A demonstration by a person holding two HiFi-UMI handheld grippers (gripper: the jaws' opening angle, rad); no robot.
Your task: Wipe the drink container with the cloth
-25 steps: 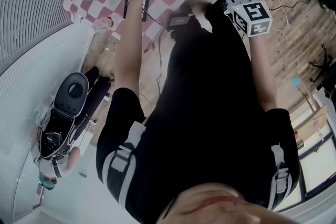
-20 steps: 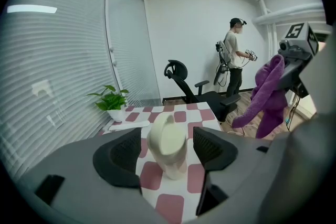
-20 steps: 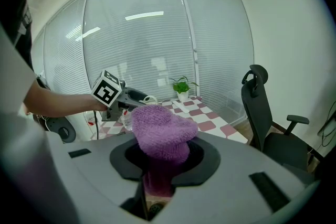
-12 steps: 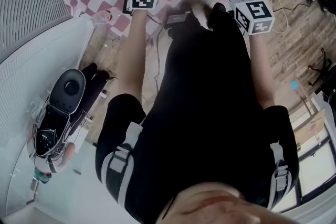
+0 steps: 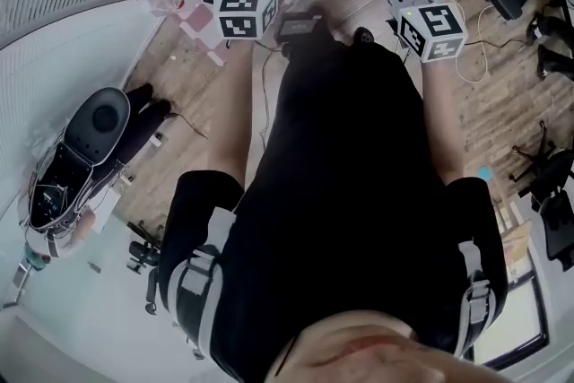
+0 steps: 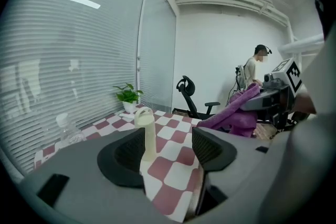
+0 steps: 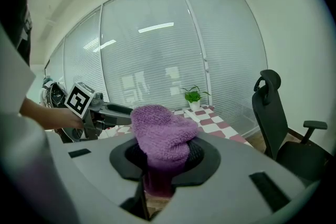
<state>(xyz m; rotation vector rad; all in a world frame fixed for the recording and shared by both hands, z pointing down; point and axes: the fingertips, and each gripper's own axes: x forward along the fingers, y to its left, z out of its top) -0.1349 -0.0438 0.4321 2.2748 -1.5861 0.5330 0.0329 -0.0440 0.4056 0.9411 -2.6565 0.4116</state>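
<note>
While our right gripper point(image 7: 167, 157) pinches the fuzzy purple cloth point(image 7: 160, 134) in its jaws, our left gripper point(image 6: 170, 147) is wide open, empty; the tall cream drink container point(image 6: 147, 136) on the checked worktop point(image 6: 181, 139) looks unwiped.

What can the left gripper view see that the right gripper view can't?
Only the left gripper view shows the cream bottle standing on the checked table, a clear bottle near the window, and a person far off. Only the right gripper view shows the left gripper from outside, with its marker cube. Both show the purple cloth pinched in the right gripper, the potted plant and the checked table.
</note>
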